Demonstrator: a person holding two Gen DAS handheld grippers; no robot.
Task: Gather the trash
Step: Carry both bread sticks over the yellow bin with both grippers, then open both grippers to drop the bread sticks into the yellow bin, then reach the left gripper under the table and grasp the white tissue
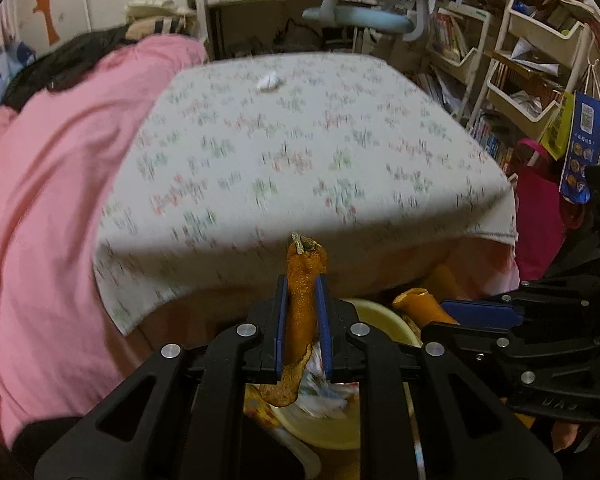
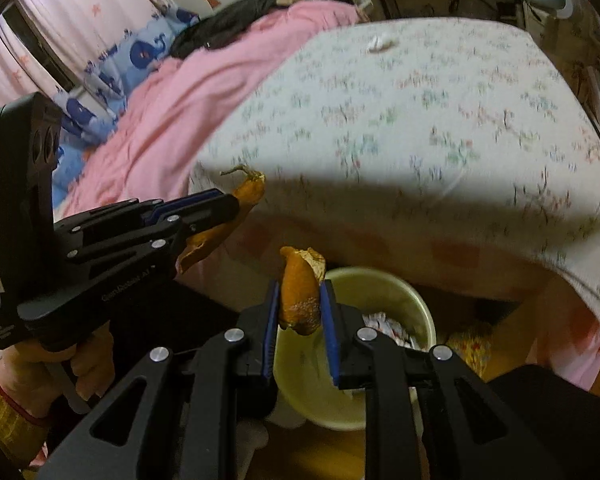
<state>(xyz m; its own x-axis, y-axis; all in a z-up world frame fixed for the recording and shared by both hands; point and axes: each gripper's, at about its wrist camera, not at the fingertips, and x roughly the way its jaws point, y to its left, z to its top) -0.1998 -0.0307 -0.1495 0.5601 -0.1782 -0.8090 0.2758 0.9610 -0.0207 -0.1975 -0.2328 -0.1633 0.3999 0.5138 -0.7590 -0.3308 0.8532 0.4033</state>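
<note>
1. Left gripper (image 1: 303, 280): jaws narrow, clamped on long curled strip of orange citrus peel (image 1: 303, 304) with dried green stem end on top; strip pokes out above the pads and hangs below them.
2. Same left gripper (image 2: 230, 204) seen at left of right wrist view, held in a hand (image 2: 88, 364) with red cord and yellow band at the wrist; long peel strip (image 2: 252, 192) sticking out past the tips.
3. Right gripper (image 2: 300, 300): jaws narrow, both blue pads against short curled chunk of orange peel (image 2: 298, 292).
4. Right gripper (image 1: 452, 312) also enters left wrist view from right, short peel chunk (image 1: 416, 300) at its tip.
5. Round pale-yellow plastic waste bin (image 2: 424, 312) on floor directly below both grippers, beside bed edge; crumpled printed wrappers (image 2: 388, 330) inside.
6. Both peels above bin opening, neither inside.
7. Bed with white floral-print sheet (image 1: 300, 152) behind bin; pink quilt (image 1: 48, 184) on its left half.
8. Small crumpled white tissue (image 1: 269, 81) lying on sheet near far end, well apart from grippers.
9. Heavy motion blur on bedding.
</note>
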